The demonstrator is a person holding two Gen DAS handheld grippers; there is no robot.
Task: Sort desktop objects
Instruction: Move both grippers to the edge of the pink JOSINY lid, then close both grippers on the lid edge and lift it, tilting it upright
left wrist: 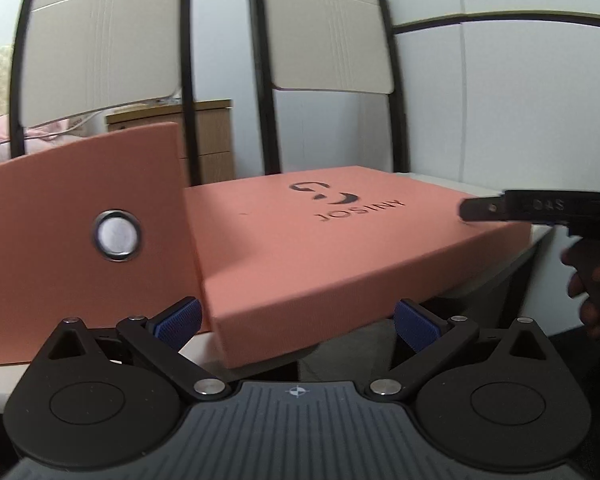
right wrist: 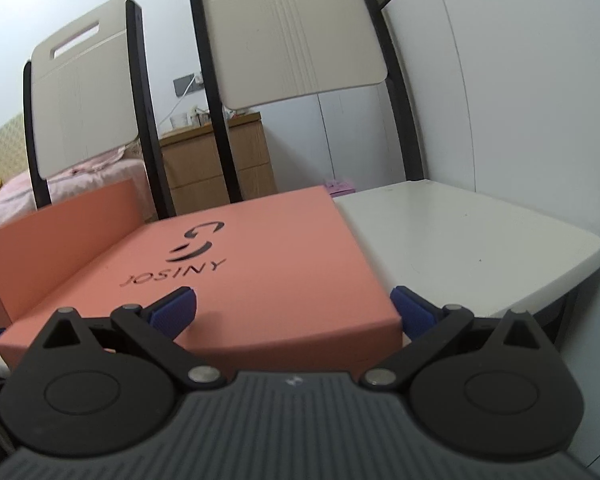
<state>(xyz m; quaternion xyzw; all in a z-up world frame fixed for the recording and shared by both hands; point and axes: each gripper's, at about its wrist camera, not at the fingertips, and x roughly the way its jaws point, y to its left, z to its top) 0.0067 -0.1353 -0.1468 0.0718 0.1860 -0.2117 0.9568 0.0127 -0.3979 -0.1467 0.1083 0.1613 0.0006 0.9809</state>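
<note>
A flat salmon-pink lid marked JOSINY [left wrist: 340, 248] lies on the white table, hanging a little over its front edge; it also shows in the right wrist view [right wrist: 260, 272]. A taller pink box with a metal eyelet [left wrist: 80, 232] stands to its left, seen again at the left in the right wrist view [right wrist: 60, 240]. My left gripper [left wrist: 296, 322] is open, its blue pads on either side of the lid's near corner. My right gripper [right wrist: 294, 310] is open at the lid's front right corner, and shows as a dark shape in the left wrist view [left wrist: 540, 208].
The white table [right wrist: 480, 248] stretches bare to the right of the lid, ending in a rounded corner. Two beige chair backs [right wrist: 292, 36] stand behind the table. A wooden drawer unit [right wrist: 220, 160] and a pink bed are farther back.
</note>
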